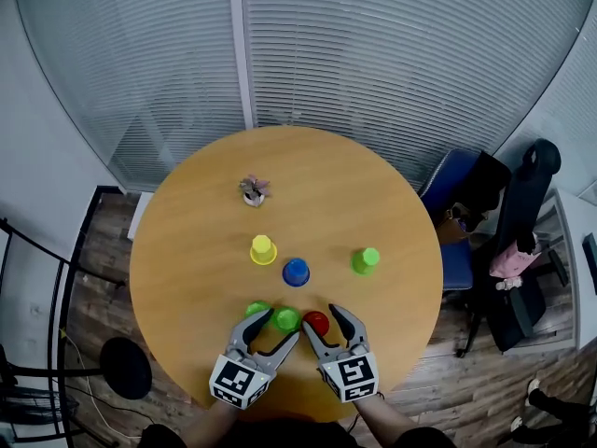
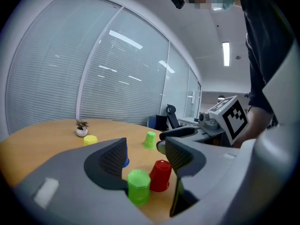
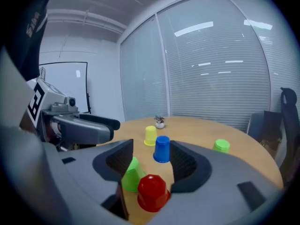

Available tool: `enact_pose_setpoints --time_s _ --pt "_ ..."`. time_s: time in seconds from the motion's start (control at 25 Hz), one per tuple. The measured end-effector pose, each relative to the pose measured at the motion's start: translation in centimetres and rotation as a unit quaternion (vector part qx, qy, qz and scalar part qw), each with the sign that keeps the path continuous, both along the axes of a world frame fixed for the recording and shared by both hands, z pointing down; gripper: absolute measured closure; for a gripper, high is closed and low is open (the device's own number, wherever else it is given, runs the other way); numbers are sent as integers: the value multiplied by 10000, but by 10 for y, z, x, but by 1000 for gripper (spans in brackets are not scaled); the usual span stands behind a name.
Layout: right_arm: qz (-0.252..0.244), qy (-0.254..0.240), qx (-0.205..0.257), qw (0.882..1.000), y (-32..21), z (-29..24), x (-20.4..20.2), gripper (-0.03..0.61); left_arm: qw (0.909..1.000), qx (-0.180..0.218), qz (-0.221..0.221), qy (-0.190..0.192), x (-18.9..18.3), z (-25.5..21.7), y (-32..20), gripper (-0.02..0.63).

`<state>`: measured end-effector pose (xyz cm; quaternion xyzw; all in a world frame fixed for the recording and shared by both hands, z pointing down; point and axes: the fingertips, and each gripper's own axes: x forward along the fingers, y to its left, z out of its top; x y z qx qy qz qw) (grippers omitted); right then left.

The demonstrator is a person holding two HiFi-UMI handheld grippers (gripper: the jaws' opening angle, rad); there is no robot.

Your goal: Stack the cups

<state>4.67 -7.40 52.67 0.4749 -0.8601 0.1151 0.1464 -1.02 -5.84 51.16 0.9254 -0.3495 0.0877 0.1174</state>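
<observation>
Currently, no cup is stacked. Left gripper [image 1: 278, 326]: fingers wide, green cup [image 2: 138, 186] between them, ungripped. Right gripper [image 1: 320, 321]: fingers wide, red cup [image 3: 152, 191] between them. Next, closure on one cup seems called for.

Standing mouth-down and unstacked on the table [image 1: 187, 250], six cups in all. Sitting toward the middle: yellow cup [image 1: 263, 249], with blue cup [image 1: 296, 271] just beside it on the near side. Keeping well apart on the right: light green cup [image 1: 365, 260]. Lining up close together near the front edge: green cup [image 1: 256, 310], second green cup [image 1: 286, 319], red cup [image 1: 316, 323], the last two nearly touching.
</observation>
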Motion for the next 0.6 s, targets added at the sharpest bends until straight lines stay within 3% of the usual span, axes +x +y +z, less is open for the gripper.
enact_pose_setpoints --time_s 0.28,0.6 --pt "175 161 176 9996 -36 -18 -17 356 9998 48 201 -70 -27 -7 -40 367" --pt "169 500 -32 9986 -78 -8 -30 356 9978 -18 643 -150 -29 2 -86 367"
